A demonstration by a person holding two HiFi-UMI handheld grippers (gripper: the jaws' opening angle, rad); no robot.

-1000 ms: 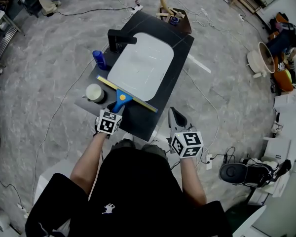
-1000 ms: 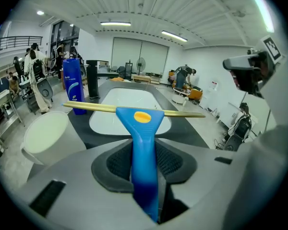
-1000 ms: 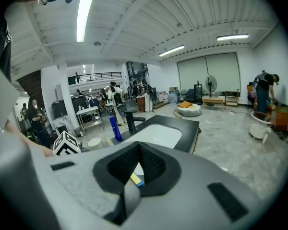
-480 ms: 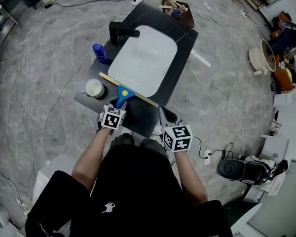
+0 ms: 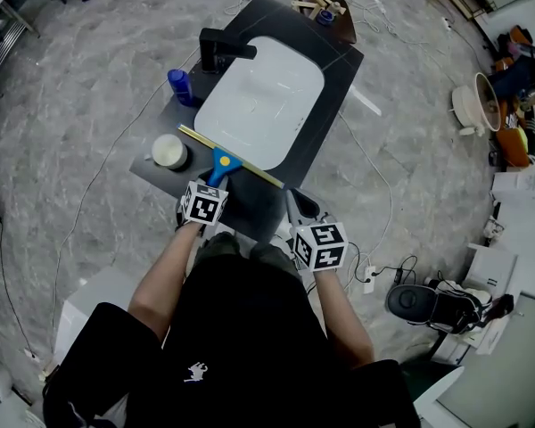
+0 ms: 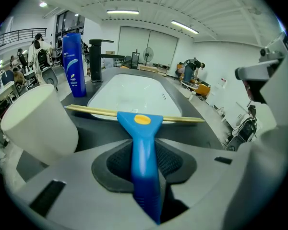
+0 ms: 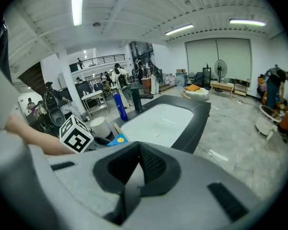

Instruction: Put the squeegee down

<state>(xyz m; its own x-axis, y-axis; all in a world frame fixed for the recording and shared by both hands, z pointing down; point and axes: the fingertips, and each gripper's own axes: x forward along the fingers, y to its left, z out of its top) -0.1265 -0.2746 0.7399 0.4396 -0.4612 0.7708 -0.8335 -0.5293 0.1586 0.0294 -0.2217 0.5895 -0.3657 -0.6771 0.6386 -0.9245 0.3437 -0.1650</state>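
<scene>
The squeegee has a blue handle and a thin yellow blade. Its blade lies across the front rim of the white basin. My left gripper is shut on the handle, which shows between the dark pads in the left gripper view, squeegee pointing away over the dark counter. I cannot tell whether the blade touches the counter. My right gripper hovers at the counter's near right corner. In the right gripper view its jaws are shut with nothing in them.
A black faucet stands at the basin's far left. A blue bottle and a white cylinder sit on the counter's left side, close to the blade's left end. Cables and clutter lie on the floor around the counter.
Both grippers have sunk toward the counter. The right gripper has come in to the left, nearer the counter's corner. The squeegee stays held in the left gripper.
</scene>
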